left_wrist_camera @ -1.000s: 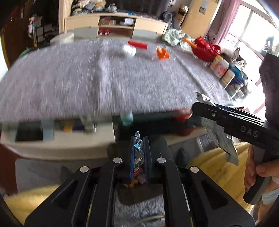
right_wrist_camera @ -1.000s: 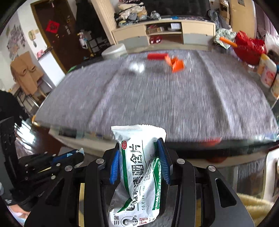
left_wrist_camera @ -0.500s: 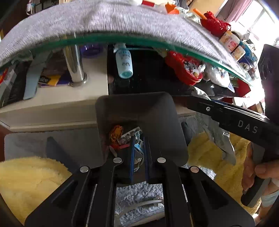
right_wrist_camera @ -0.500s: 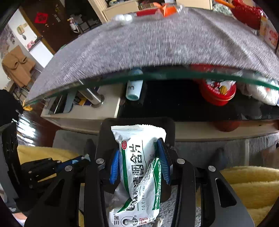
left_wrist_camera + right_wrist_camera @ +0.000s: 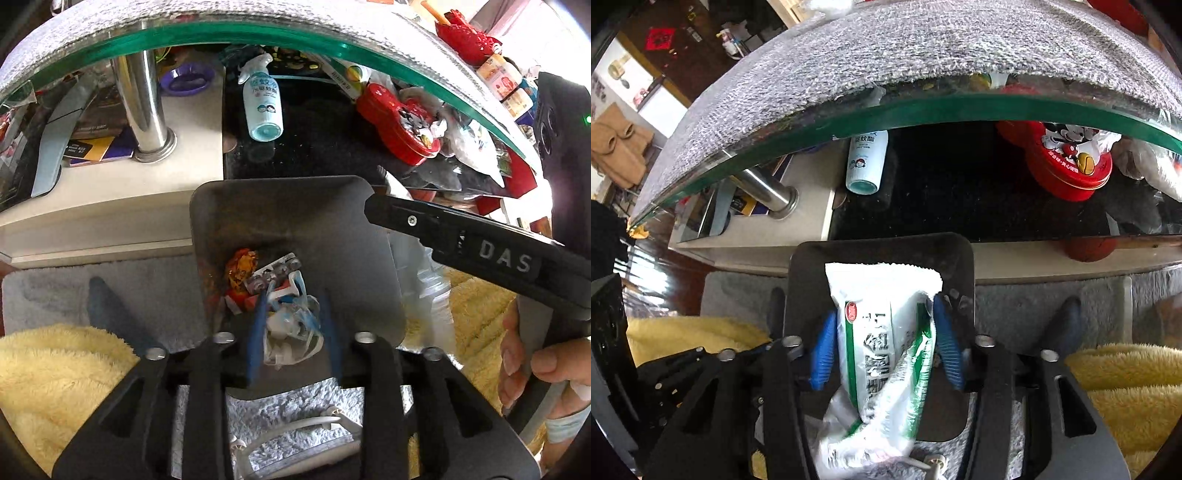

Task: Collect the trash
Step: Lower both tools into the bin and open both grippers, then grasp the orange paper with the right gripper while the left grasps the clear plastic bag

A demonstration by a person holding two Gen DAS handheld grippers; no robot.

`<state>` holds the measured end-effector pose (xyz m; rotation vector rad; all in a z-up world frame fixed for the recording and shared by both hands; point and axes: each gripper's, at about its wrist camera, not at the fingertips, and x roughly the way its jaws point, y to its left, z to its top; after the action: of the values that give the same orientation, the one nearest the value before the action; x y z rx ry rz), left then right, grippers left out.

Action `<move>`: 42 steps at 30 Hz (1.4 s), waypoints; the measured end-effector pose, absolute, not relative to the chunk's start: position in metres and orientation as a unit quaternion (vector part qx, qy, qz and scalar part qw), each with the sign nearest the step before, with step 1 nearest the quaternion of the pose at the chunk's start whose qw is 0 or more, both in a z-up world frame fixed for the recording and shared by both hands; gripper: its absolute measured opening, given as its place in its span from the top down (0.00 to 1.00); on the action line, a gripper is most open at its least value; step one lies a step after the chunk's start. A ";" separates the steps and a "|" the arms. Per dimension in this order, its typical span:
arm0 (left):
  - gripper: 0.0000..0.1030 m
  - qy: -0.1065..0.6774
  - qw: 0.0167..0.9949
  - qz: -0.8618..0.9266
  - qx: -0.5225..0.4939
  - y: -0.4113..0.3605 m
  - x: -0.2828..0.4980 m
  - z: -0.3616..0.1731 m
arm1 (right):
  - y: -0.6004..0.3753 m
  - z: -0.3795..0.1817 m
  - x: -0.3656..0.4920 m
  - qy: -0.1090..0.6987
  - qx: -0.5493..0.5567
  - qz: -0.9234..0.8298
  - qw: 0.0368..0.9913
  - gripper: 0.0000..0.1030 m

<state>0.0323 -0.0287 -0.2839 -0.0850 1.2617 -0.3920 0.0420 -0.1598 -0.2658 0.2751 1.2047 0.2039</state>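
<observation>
A dark bin stands on the floor under the glass table. My left gripper hangs over it with its jaws opening; a crumpled white and blue wrapper sits loose between the blue pads. Below it in the bin lie an orange wrapper and a foil blister pack. My right gripper is also above the bin, its jaws opening. A white and green packet leans between its pads, which stand a little off it. The right gripper's black body crosses the left wrist view.
The glass table edge with a grey cloth arches overhead. Under it are a chrome leg, a blue spray bottle and a red tin. Yellow fluffy rugs flank the bin. A hand holds the right gripper.
Both grippers have dropped from table height to just over the bin. Their pads, earlier pressed on the wrapper and the packet, now stand apart.
</observation>
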 end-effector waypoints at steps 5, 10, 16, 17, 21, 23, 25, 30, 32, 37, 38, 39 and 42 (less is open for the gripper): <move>0.35 0.578 0.798 -0.170 -0.028 -0.027 0.033 -0.278 | -0.165 -0.260 0.042 0.558 0.121 0.077 0.817 0.24; 0.16 0.566 0.809 -0.161 -0.015 -0.023 0.035 -0.266 | -0.180 -0.246 0.040 0.539 0.094 0.037 0.836 0.07; 0.11 0.544 0.825 -0.154 -0.013 -0.016 0.045 -0.238 | -0.202 -0.221 0.044 0.523 0.113 0.027 0.844 0.07; 0.11 0.542 0.826 -0.154 -0.014 -0.016 0.046 -0.235 | -0.204 -0.216 0.045 0.519 0.114 0.026 0.847 0.07; 0.09 0.524 0.836 -0.159 -0.013 -0.016 0.057 -0.210 | -0.215 -0.184 0.056 0.488 0.114 0.019 0.865 0.06; 0.08 0.513 0.843 -0.160 -0.012 -0.015 0.066 -0.196 | -0.219 -0.168 0.067 0.470 0.112 0.017 0.875 0.06; 0.08 0.503 0.849 -0.161 -0.014 -0.015 0.081 -0.183 | -0.223 -0.155 0.080 0.456 0.112 0.016 0.883 0.06; 0.08 0.484 0.863 -0.142 0.005 -0.016 0.119 -0.163 | -0.231 -0.133 0.119 0.435 0.105 0.006 0.894 0.06; 0.08 0.481 0.865 -0.142 0.006 -0.017 0.137 -0.157 | -0.233 -0.127 0.136 0.430 0.104 0.002 0.897 0.06; 0.08 0.471 0.872 -0.133 0.021 -0.022 0.181 -0.148 | -0.232 -0.124 0.178 0.429 0.109 0.002 0.897 0.06; 0.08 0.469 0.873 -0.131 0.021 -0.023 0.190 -0.147 | -0.230 -0.125 0.186 0.429 0.110 0.004 0.897 0.06; 0.08 0.467 0.875 -0.129 0.021 -0.024 0.202 -0.146 | -0.229 -0.126 0.191 0.430 0.110 0.005 0.896 0.06; 0.08 0.466 0.876 -0.121 0.015 -0.027 0.224 -0.147 | -0.228 -0.130 0.212 0.432 0.103 0.000 0.896 0.06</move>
<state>0.2235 -0.0267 -0.1469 0.0303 0.9727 -0.2517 0.2118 -0.2277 -0.1298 0.2140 0.8964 -0.0002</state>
